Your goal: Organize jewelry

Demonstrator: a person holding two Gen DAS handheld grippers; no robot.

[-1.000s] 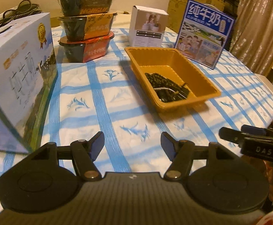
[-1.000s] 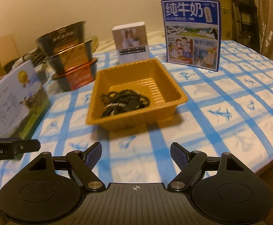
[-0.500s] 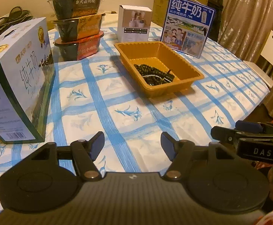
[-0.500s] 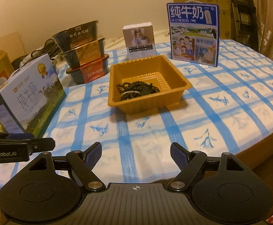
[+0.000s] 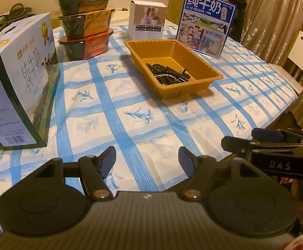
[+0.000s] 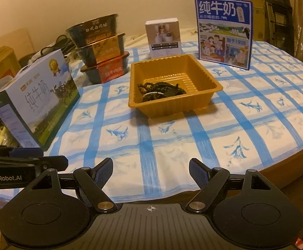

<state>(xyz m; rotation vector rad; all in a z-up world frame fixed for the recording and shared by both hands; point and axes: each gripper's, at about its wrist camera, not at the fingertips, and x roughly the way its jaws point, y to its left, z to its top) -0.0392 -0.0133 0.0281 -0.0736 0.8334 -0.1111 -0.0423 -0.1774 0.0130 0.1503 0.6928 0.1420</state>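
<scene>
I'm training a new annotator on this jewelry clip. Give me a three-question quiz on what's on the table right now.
1. True or false: the dark beaded jewelry lies inside the mustard-yellow plastic tray.
2. How many instant-meal bowls are in the stack behind the tray? A) two B) three C) four
3. Fill in: the left claw and right claw are both ____ and hold nothing.

Key: 1 true; 2 B; 3 open.
</scene>
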